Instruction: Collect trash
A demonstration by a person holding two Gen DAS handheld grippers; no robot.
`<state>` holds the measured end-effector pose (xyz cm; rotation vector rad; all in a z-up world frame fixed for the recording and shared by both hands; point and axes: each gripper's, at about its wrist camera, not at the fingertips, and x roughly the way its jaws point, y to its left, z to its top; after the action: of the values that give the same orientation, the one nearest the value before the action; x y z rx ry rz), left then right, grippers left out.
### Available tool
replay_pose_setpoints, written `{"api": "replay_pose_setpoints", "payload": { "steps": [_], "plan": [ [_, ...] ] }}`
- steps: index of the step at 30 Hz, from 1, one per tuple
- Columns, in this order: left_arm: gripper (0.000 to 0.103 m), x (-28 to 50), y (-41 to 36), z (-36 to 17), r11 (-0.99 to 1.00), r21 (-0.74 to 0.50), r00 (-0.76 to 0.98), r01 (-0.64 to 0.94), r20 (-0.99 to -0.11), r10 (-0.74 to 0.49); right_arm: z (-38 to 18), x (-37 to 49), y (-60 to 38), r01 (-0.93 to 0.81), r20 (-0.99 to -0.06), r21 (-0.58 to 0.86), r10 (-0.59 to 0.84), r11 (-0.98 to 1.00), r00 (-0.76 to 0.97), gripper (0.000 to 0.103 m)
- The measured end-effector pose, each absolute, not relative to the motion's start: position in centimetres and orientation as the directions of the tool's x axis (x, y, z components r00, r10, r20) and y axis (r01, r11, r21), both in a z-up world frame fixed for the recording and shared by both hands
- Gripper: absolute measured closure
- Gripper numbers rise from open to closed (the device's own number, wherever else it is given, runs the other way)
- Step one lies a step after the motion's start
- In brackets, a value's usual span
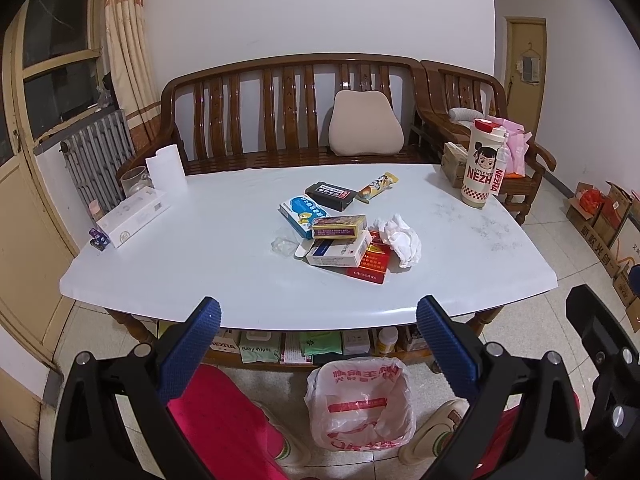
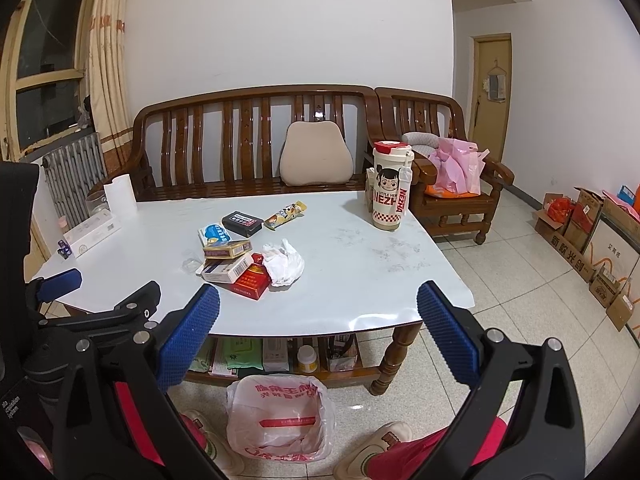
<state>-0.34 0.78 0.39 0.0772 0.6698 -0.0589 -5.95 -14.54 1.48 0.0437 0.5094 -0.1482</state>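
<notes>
Trash lies in a heap mid-table: a crumpled white tissue [image 1: 400, 239] [image 2: 283, 263], a red cigarette pack [image 1: 370, 263] [image 2: 250, 280], a white-blue box [image 1: 338, 251], a gold box [image 1: 339, 226], a blue-white box [image 1: 302, 213], a black box [image 1: 330, 196], a snack wrapper [image 1: 378, 187] [image 2: 285, 210] and clear plastic film [image 1: 283, 246]. A bin lined with a white-red plastic bag [image 1: 360, 404] [image 2: 280, 420] stands on the floor in front of the table. My left gripper [image 1: 318, 316] and right gripper [image 2: 318, 304] are both open and empty, held back from the table's near edge.
The white table [image 1: 200, 248] also holds a Nezha tumbler [image 1: 482, 164] [image 2: 390, 188], a paper roll [image 1: 166, 172], a glass jar [image 1: 134, 186] and a long white box [image 1: 134, 216]. A wooden bench [image 1: 288, 112] stands behind. Cardboard boxes [image 2: 592, 232] line the right wall. The person's legs and shoes flank the bin.
</notes>
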Motion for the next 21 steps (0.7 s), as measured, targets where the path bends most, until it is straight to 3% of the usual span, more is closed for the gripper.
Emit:
{"api": "replay_pose_setpoints", "payload": {
  "steps": [21],
  "plan": [
    [0.007, -0.57, 0.90, 1.16, 0.996, 0.047, 0.788, 0.081, -0.615, -0.035, 2.14, -6.01, -14.01, 0.147, -0.483, 0.006, -0.126, 0.989, 0.867, 0.006]
  ]
}}
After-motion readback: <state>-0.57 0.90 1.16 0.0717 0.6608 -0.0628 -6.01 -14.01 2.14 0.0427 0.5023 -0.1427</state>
